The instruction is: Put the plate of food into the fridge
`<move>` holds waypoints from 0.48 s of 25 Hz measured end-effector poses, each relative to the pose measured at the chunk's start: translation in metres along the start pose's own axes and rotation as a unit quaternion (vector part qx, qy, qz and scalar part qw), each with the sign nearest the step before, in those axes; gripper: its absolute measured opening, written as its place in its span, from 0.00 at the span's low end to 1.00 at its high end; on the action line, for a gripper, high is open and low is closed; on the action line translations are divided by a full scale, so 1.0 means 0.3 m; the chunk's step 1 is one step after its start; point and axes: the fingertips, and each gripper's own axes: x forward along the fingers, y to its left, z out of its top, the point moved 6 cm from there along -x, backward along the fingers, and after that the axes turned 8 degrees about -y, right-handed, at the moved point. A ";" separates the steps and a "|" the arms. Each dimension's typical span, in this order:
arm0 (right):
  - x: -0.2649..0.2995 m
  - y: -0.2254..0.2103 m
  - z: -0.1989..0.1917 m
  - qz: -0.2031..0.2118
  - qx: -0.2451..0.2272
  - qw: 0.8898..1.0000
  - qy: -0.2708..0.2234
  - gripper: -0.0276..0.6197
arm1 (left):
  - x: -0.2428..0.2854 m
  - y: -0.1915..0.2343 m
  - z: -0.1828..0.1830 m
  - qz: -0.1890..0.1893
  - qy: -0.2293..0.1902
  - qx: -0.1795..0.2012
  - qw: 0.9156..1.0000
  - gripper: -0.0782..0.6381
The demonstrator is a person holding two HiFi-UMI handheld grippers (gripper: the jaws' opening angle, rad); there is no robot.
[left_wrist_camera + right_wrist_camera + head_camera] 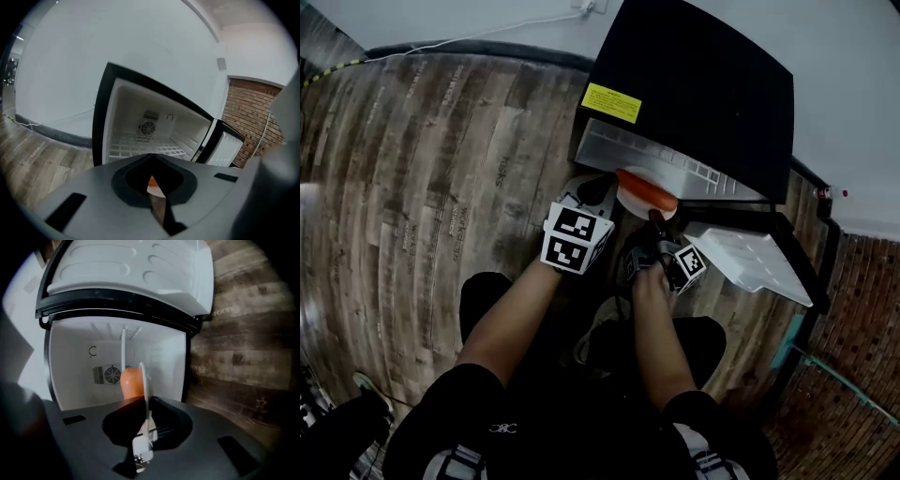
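A white plate (625,201) with an orange piece of food (647,191) hangs in front of the small black fridge (694,84), at the mouth of its white inside. My left gripper (598,195) is at the plate's left edge. In the left gripper view its jaws (152,185) are closed to a slit with a sliver of plate and orange food in it. My right gripper (656,223) is shut on the near rim. The right gripper view shows the plate (146,385) edge-on between the jaws (144,420), with the food (132,383) beside it.
The fridge door (750,258) stands open to the right, its white liner facing up. Inside are a wire shelf (140,147) and a fan (146,127) on the back wall. Wood floor (441,169) lies to the left, a brick wall (253,117) to the right. The person's legs are below.
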 end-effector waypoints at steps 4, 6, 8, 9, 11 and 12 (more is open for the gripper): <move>0.204 -0.107 0.031 0.013 -0.007 1.000 -0.016 0.10 | 0.045 0.066 -0.116 -0.011 0.012 0.027 0.999 0.10; 0.273 -0.123 0.044 -0.001 -0.016 1.000 -0.026 0.10 | 0.031 0.081 -0.169 -0.013 0.026 0.032 0.999 0.10; 0.347 -0.136 0.062 0.002 -0.018 0.999 -0.032 0.10 | 0.013 0.099 -0.206 -0.008 0.037 0.028 0.999 0.10; 0.384 -0.140 0.070 0.009 -0.016 0.999 -0.034 0.10 | 0.005 0.106 -0.215 -0.005 0.039 0.028 0.999 0.10; 0.452 -0.143 0.084 0.019 -0.012 0.999 -0.039 0.10 | -0.003 0.117 -0.218 -0.003 0.036 0.036 0.999 0.10; 0.484 -0.143 0.091 0.022 -0.012 0.999 -0.041 0.10 | -0.004 0.123 -0.217 -0.004 0.034 0.038 0.999 0.10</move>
